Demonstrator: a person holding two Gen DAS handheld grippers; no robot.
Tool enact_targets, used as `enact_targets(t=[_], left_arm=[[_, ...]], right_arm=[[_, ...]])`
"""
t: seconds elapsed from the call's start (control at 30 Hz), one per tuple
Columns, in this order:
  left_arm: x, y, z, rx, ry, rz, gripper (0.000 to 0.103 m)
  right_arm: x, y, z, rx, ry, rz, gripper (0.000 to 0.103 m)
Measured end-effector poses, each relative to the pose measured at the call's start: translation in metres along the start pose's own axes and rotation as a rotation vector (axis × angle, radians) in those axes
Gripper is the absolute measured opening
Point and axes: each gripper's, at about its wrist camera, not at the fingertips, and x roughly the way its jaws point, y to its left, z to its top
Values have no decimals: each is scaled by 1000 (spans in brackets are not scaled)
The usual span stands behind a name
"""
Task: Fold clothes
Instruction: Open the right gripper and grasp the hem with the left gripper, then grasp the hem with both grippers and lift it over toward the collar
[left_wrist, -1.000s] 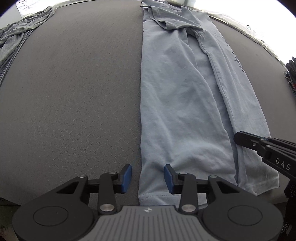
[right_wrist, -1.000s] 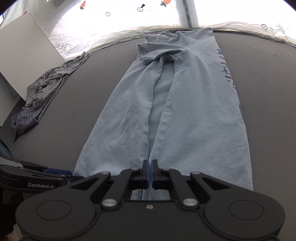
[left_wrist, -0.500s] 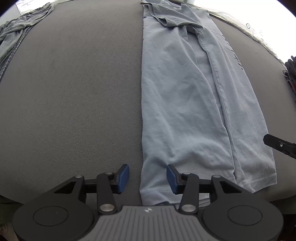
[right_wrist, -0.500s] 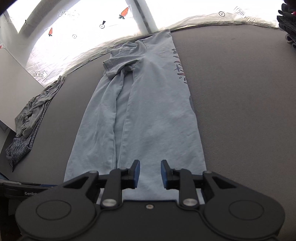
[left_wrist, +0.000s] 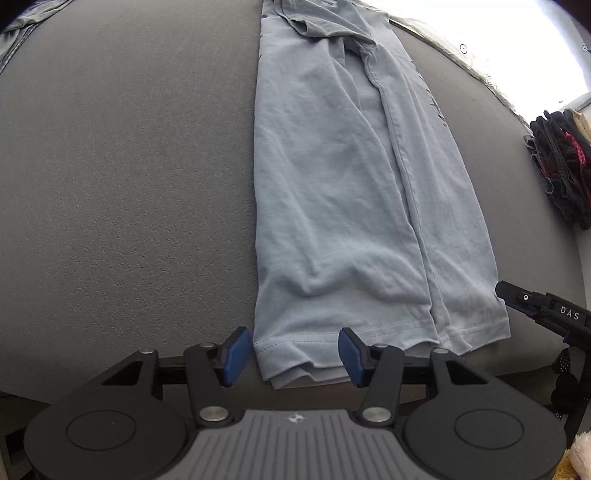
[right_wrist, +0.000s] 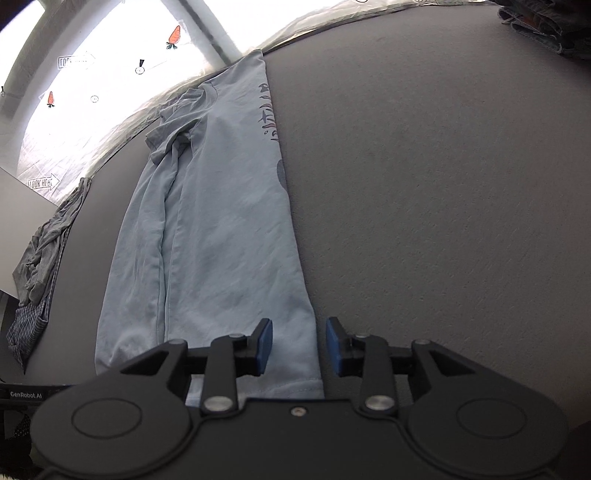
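Both jaws opening, nothing pinched. Left gripper (left_wrist: 291, 350) and right gripper (right_wrist: 299, 345) straddle hem corners of the pale-blue cotton T-shirt (left_wrist: 332, 192), lower frame. Risk: pads catch only the top layer, so the fold skews.

"DAS" stands on the right gripper (left_wrist: 546, 314), "GenRobot.AI" on the left gripper (right_wrist: 26, 394), and "LOOK HERE" in an arrow sign (right_wrist: 43, 181) on the bright sheet (right_wrist: 110, 81) beyond the table.
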Motion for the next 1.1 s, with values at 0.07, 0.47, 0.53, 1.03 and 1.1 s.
enact_targets(t=[0.07, 0.47, 0.53, 1.03, 1.1], left_arm=[[0, 3, -1, -20, -8, -14, 48], [-7, 37, -10, -186, -15, -215, 10], [-6, 45, -12, -231, -13, -234, 11], [1, 24, -6, -95, 20, -177, 12], [3, 27, -6, -117, 19, -218, 11]], right_arm=[[0, -3, 0, 22, 2, 18, 34], [0, -14, -6, 68, 60, 120, 37], [-2, -22, -9, 119, 68, 155, 36], [-4, -15, -6, 16, 132, 119, 21], [-4, -21, -5, 38, 140, 134, 9]])
